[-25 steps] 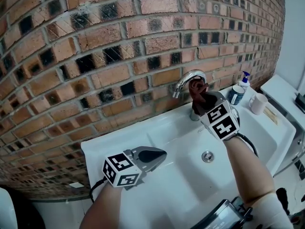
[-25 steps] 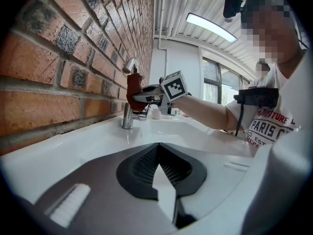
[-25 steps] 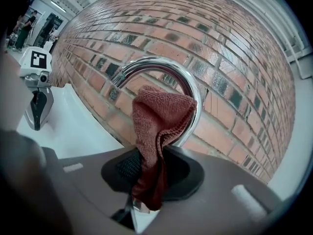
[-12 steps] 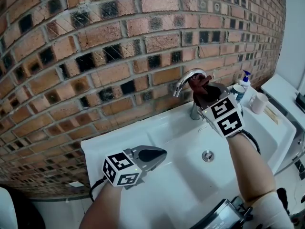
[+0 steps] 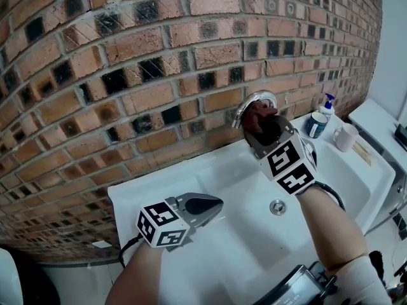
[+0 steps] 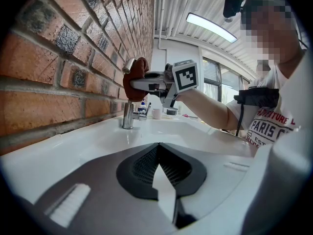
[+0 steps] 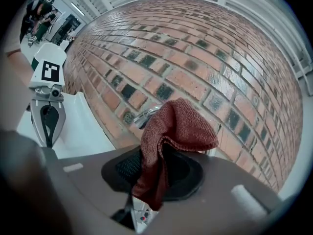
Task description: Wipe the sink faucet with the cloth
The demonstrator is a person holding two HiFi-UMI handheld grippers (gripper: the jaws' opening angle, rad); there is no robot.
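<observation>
A chrome faucet curves out from the brick wall over the white sink. My right gripper is shut on a dark red cloth, which presses against the underside of the spout's arch. In the right gripper view the cloth bunches between the jaws and hides most of the faucet. The left gripper view shows the cloth wrapped on the spout, above the faucet's base. My left gripper hovers shut and empty over the sink's left side, away from the faucet.
To the right of the faucet on the sink's back ledge stand a blue-capped soap bottle, a dark cup and a white mug. The drain sits in the basin's middle. The brick wall rises close behind.
My right gripper has carried the cloth up onto the spout's arch, then a little left toward the spout's end. The left gripper has stayed still.
</observation>
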